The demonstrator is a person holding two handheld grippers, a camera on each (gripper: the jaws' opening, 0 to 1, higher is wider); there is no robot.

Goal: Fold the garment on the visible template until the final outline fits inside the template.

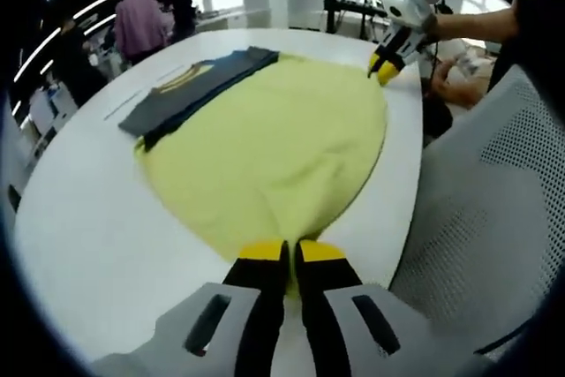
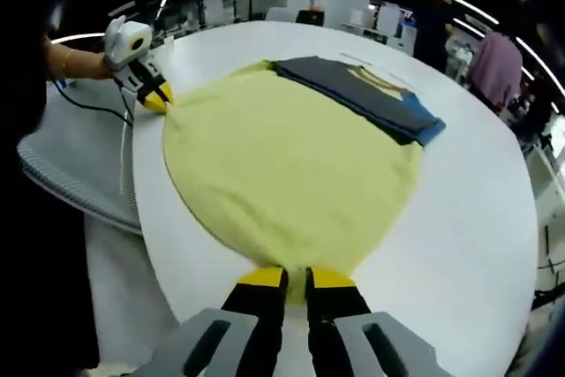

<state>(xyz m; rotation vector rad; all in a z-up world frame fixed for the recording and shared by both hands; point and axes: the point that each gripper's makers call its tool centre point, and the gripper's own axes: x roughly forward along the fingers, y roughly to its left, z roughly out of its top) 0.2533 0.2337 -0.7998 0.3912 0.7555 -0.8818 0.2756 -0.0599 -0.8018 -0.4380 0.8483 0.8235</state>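
Observation:
A pale yellow garment (image 1: 274, 143) lies spread on the white table (image 1: 97, 236). My left gripper (image 1: 291, 253) is shut on its near edge at the bottom of the left gripper view. At the garment's far corner my right gripper (image 1: 386, 66) pinches the cloth, held by a person's hand. In the right gripper view the yellow garment (image 2: 291, 165) stretches away from my right gripper (image 2: 296, 278), which is shut on its edge. My left gripper (image 2: 157, 99) holds the opposite corner at the upper left.
A folded dark grey garment (image 1: 199, 86) with blue and yellow trim lies along the yellow one's far side, also seen as the dark garment (image 2: 366, 94). A white mesh chair (image 1: 494, 200) stands at the table edge. People stand beyond the table.

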